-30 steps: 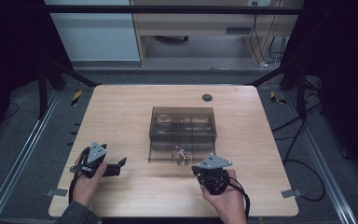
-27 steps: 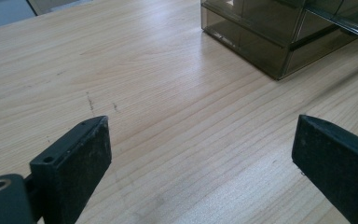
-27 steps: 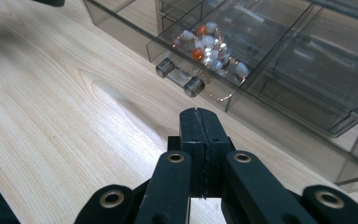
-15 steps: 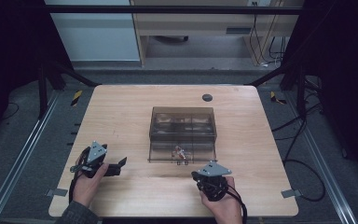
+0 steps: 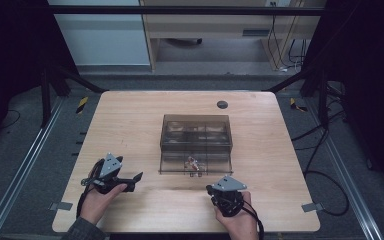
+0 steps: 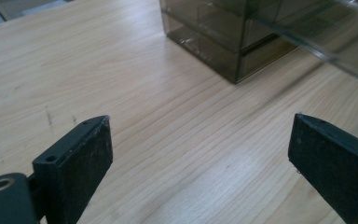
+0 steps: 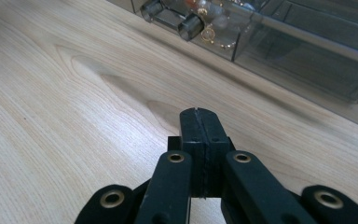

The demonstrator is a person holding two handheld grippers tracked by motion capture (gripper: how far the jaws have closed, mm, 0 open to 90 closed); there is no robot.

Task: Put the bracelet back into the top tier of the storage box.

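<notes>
A smoky, see-through drawer box (image 5: 196,134) stands near the middle of a pale wooden table (image 5: 130,115). Its lower drawer (image 5: 195,163) is pulled out toward the person, and a small tangle of jewellery (image 5: 193,163) lies inside, close to the front wall. In the right gripper view, two round knobs (image 7: 190,26) stick out from that drawer front, with gold-coloured rings behind the clear wall.

The right gripper (image 5: 216,192) sits at about five o'clock from the box, just in front of the open drawer and apart from it, low over the tabletop. Its jaws are pressed flat together with nothing between them; in its own view the gripper (image 7: 200,116) points toward the drawer front.

The left gripper (image 5: 137,177) rests at about eight o'clock from the box, near the table's front left. Its jaws stand wide apart over bare wood, holding nothing; in its own view the gripper (image 6: 200,154) has the box corner at one o'clock.

A small dark round cap (image 5: 222,104) sits in the tabletop at one o'clock from the box.
</notes>
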